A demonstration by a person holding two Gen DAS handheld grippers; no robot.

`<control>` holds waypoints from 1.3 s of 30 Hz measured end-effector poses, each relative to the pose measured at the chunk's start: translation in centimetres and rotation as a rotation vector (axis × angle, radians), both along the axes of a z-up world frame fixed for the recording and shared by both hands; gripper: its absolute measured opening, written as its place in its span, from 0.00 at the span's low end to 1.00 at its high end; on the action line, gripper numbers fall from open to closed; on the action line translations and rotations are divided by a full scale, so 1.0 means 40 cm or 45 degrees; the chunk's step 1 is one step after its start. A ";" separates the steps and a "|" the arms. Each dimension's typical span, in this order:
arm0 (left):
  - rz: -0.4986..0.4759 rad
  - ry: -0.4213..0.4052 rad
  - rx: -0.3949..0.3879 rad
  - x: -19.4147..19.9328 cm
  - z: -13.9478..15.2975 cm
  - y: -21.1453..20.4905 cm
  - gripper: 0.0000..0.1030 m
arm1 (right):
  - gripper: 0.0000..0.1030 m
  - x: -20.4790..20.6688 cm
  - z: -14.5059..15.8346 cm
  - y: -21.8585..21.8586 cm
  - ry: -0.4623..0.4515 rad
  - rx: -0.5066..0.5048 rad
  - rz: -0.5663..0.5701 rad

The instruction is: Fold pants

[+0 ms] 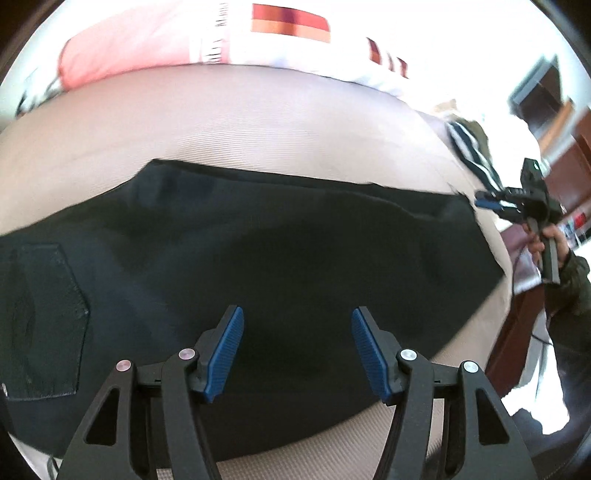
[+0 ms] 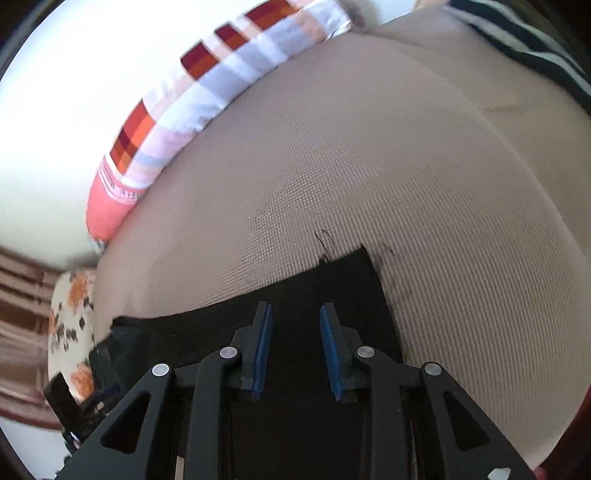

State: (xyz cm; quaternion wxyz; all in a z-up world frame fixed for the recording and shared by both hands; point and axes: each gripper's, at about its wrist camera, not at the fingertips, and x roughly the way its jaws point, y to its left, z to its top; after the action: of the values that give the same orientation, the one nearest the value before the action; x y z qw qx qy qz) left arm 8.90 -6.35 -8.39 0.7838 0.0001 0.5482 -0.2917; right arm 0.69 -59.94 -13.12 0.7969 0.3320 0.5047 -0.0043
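Black pants (image 1: 258,240) lie flat across a beige bed cover (image 1: 258,122), with a back pocket (image 1: 44,314) showing at the left. My left gripper (image 1: 297,310) hovers open over the middle of the pants, nothing between its blue pads. At the pants' right end a hand holds my right gripper (image 1: 480,199) just off the cloth's corner. In the right wrist view the right gripper (image 2: 296,305) stands open by a narrow gap above the pants' end (image 2: 332,288), empty. A frayed corner of the pants lies just ahead of it.
A checked pillow or quilt (image 1: 288,22) (image 2: 207,85) lies along the far side of the bed. A striped garment (image 1: 469,147) (image 2: 517,37) sits at the far right corner. Wooden furniture (image 1: 569,155) stands beyond the bed's right edge. A floral cloth (image 2: 70,314) lies at the left.
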 end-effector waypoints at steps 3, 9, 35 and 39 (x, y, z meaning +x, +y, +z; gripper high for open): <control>0.070 0.018 0.012 0.021 -0.012 0.008 0.60 | 0.25 0.045 -0.022 -0.010 0.036 -0.012 0.061; 0.117 0.041 0.031 0.047 -0.028 0.003 0.60 | 0.25 0.083 -0.060 -0.026 0.074 -0.033 0.131; 0.187 -0.081 0.103 0.095 -0.055 -0.013 0.60 | 0.00 -0.016 0.021 0.037 -0.140 -0.545 -0.175; 0.199 -0.086 0.119 0.114 -0.078 -0.008 0.60 | 0.01 0.000 -0.027 -0.003 -0.086 -0.458 -0.223</control>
State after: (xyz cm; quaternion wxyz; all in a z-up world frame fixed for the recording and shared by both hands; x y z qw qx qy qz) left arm 13.46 -6.67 -11.50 0.8213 0.0038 0.5329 -0.2037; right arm 0.67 -60.04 -14.21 0.8563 0.2270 0.4381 -0.1525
